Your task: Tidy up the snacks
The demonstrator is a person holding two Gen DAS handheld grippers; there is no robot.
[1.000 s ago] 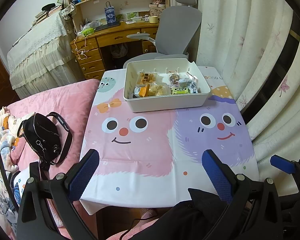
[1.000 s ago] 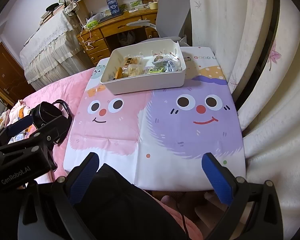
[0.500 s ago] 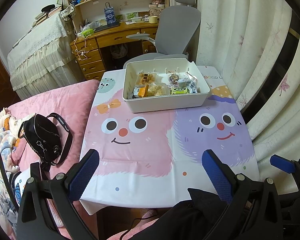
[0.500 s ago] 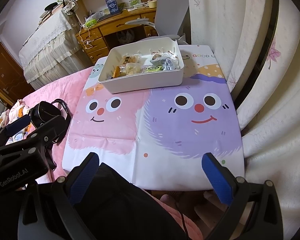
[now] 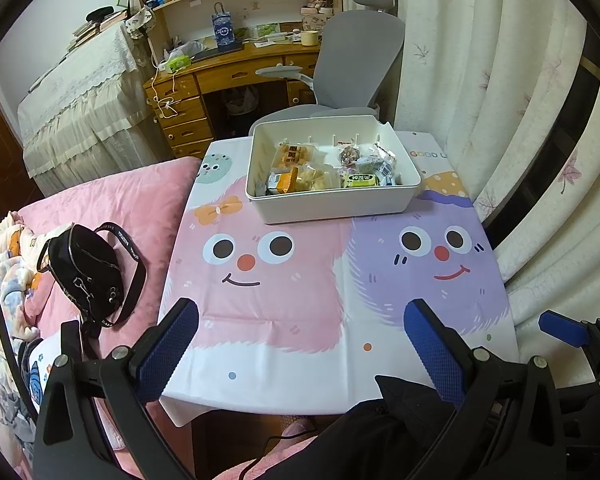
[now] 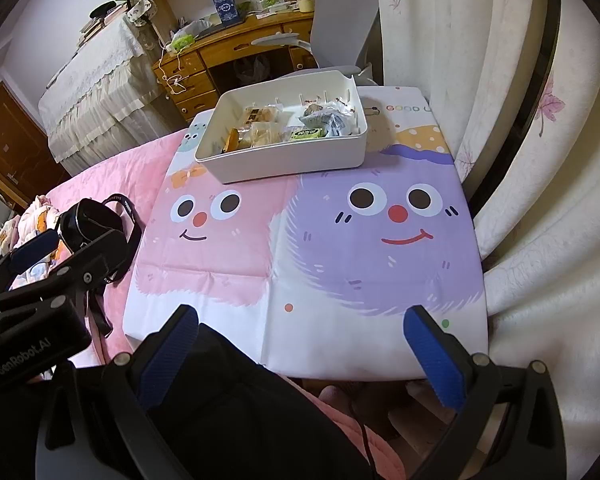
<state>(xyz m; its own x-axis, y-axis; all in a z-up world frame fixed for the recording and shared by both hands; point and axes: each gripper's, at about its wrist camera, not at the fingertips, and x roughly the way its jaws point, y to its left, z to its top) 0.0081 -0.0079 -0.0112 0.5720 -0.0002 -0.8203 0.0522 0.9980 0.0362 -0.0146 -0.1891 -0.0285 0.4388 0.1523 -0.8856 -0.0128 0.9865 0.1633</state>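
A white plastic bin [image 5: 332, 204] stands at the far side of the table on a cartoon-face cloth [image 5: 300, 292]. It also shows in the right wrist view [image 6: 292, 160]. Several wrapped snacks [image 5: 324, 168] lie inside it, among them a green packet [image 5: 359, 179] and an orange one [image 5: 281, 181]. My left gripper [image 5: 302, 344] is open and empty above the table's near edge. My right gripper [image 6: 300, 348] is open and empty, also at the near edge, well short of the bin.
A black bag [image 5: 86, 276] lies on the pink bed left of the table. Curtains [image 5: 540, 120] hang close along the right side. A grey chair [image 5: 356, 48] and a wooden desk [image 5: 228, 76] stand behind the bin. Dark clothing [image 6: 228, 408] is below the grippers.
Both grippers stay open and empty. The right wrist view has drifted slightly; the bin sits a little higher in it. Nothing on the table has moved.
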